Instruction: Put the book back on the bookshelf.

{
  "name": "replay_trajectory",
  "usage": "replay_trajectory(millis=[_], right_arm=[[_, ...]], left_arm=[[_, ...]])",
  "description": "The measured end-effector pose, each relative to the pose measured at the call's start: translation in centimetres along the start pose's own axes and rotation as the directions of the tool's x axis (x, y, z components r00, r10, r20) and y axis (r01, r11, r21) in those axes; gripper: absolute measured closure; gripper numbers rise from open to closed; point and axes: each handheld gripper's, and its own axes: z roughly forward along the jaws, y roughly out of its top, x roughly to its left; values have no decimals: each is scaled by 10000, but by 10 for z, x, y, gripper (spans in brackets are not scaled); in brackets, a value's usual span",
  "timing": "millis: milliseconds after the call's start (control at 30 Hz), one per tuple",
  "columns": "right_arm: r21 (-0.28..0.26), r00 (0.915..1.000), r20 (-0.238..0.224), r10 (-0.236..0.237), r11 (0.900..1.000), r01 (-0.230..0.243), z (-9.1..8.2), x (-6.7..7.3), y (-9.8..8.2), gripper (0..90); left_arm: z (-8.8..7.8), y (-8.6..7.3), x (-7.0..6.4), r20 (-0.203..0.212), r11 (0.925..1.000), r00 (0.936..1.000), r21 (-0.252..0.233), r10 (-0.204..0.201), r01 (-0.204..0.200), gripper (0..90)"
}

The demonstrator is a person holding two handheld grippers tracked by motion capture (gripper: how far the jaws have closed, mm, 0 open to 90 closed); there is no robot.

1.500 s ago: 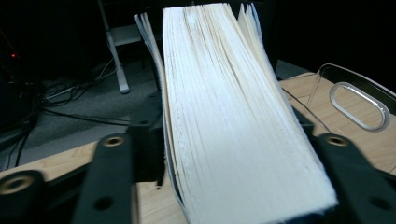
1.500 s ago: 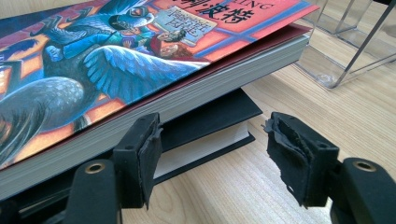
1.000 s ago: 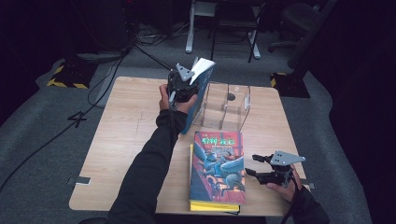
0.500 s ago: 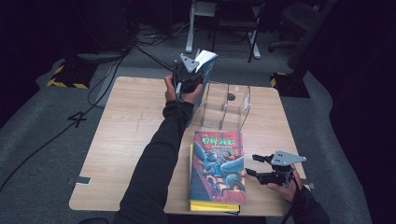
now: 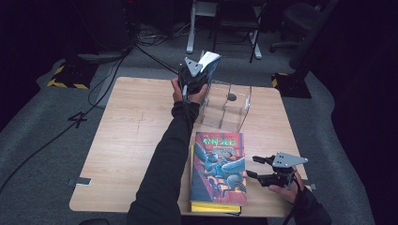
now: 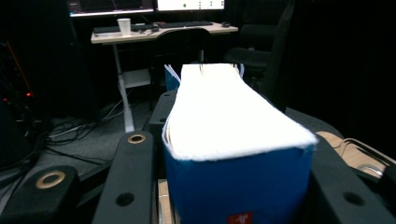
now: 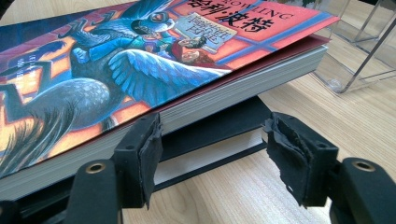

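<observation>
Above the clear rack (image 5: 225, 105) at the desk's (image 5: 126, 140) far edge, the left gripper (image 5: 192, 77) squeezes a blue book (image 6: 233, 154). The right gripper (image 5: 263, 171) waits with jaws apart beside 2 stacked books (image 5: 218, 173).

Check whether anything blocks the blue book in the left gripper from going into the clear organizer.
Nothing visible does. The blue book, clamped in the left gripper, hangs above the clear organizer's left end; its compartments look open, except a small dark object farther right.
</observation>
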Motion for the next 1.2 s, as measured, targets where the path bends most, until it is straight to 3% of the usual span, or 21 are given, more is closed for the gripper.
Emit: replay_trajectory(millis=[100,267,400,533,733,967,1200], right_arm=[[11,10000,-27,-34,10000,34,0,1,0,362],[31,9999,-79,-108,9999,108,0,3,1,362],[107,9999,-66,-142,9998,143,1,3,1,362],[113,9999,-24,-99,9999,99,1,2,0,362],[218,9999,57,-92,9997,91,1,1,-1,362],[319,9998,171,-98,9994,92,0,2,0,361],[372,9995,318,-51,9993,39,0,3,2,352]], left_arm=[[-5,-5,0,82,9999,10000,-104,-14,15,596],[-17,-14,-1,125,9994,9994,-10,332,-332,568],[-26,-17,12,267,9999,9996,-118,-64,67,565],[-32,-18,21,361,9999,9993,-96,-75,78,537],[-50,-19,27,503,9990,9979,124,417,-424,421],[-79,-28,35,1037,9927,9896,573,995,-1059,352],[-106,-46,42,1721,9860,9791,1067,1088,-1283,319]])
